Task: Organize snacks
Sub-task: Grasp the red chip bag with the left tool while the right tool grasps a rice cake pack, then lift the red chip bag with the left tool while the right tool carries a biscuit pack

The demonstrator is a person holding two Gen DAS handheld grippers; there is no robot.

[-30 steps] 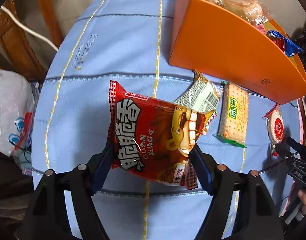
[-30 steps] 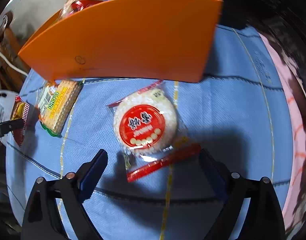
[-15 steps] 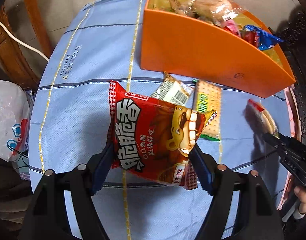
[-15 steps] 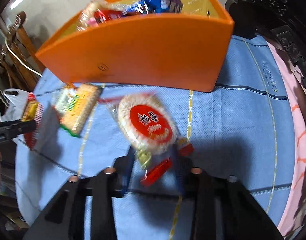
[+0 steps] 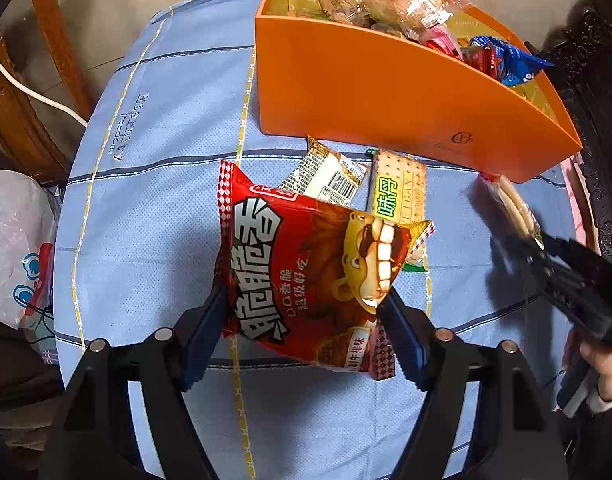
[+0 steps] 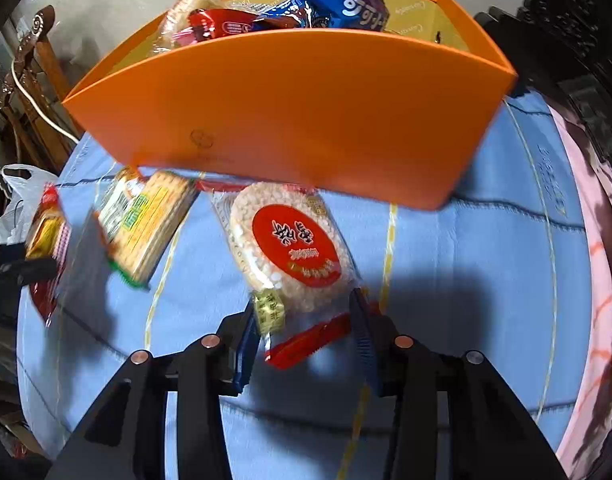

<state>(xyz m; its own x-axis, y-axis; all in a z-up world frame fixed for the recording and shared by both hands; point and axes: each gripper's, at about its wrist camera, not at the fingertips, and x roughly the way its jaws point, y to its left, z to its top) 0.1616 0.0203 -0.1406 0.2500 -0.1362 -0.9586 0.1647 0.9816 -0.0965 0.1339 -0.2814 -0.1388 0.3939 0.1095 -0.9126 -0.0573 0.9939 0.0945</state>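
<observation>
My left gripper (image 5: 306, 312) is shut on a red snack bag (image 5: 310, 276) and holds it above the blue tablecloth (image 5: 154, 208). My right gripper (image 6: 302, 324) is shut on a round rice cracker pack (image 6: 290, 248) with a red label, lifted off the cloth in front of the orange box (image 6: 306, 112). The orange box (image 5: 394, 80) holds several wrapped snacks. A biscuit pack (image 5: 398, 192) and a cream barcode packet (image 5: 326, 176) lie on the cloth before the box. The right gripper with the cracker also shows in the left wrist view (image 5: 518, 224).
A white plastic bag (image 5: 14, 248) hangs off the table's left side. Wooden chair parts (image 5: 46, 20) and a white cable stand behind the table. A pink table rim (image 6: 598, 280) runs along the right edge. The biscuit pack (image 6: 146, 224) lies left of the cracker.
My right gripper closed on the rice cracker pack and lifted it toward the box. My left gripper has risen with the red bag, bringing the box's inside into view.
</observation>
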